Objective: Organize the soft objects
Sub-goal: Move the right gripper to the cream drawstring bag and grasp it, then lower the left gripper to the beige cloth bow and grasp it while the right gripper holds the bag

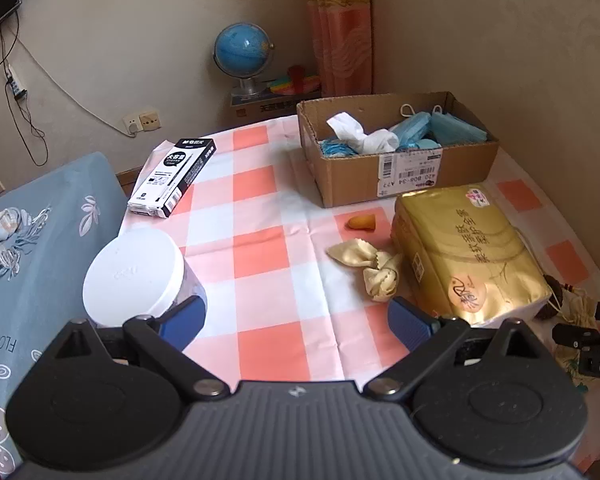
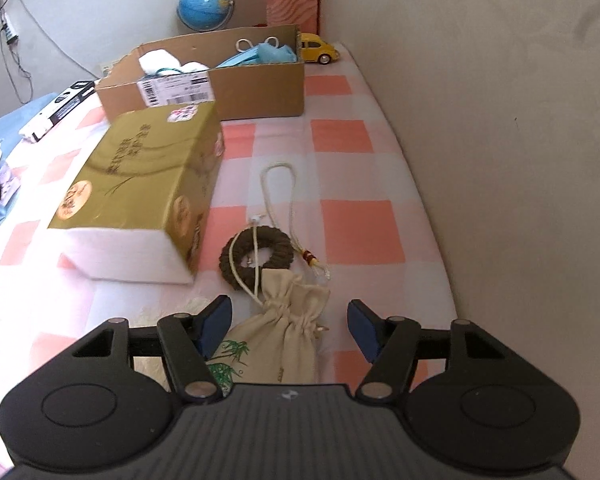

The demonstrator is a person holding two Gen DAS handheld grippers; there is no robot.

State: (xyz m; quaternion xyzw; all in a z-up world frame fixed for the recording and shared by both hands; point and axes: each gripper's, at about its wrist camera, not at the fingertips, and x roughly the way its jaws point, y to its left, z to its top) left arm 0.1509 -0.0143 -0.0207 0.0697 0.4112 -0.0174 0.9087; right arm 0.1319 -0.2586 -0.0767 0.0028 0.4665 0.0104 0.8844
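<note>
Right gripper (image 2: 290, 328) hangs low over the checked cloth on the counter (image 2: 352, 184), jaws spread w/ the cream drawstring pouch (image 2: 278, 344) lying between them; left pad sits just beside the pouch's side, right pad well clear, so nothing pinched. Pouch neck is gathered, bamboo print on its lower part. Just beyond it: a dark braided ring (image 2: 256, 256) w/ a cream cord (image 2: 278, 188) looping away from the camera. Gold tissue pack (image 2: 140, 184) sits left of the ring, nr the cardboard box (image 2: 256, 88), which already holds blue masks (image 2: 274, 53) and white cloths (contents partly hidden by the wall). Yellow toy car (image 2: 318, 50) behind the box, by the wall.

Left gripper (image 1: 296, 322) hovers over bare cloth, jaws spread wide, empty. Crumpled beige cloth (image 1: 374, 270) lies ahead, touching the gold pack's side; a small orange item (image 1: 360, 222) beyond it (can't tell what). White-lidded jar (image 1: 134, 272) at left, black-and-white pen box (image 1: 172, 178) farther back, globe (image 1: 242, 50) on the floor stuff behind.
</note>
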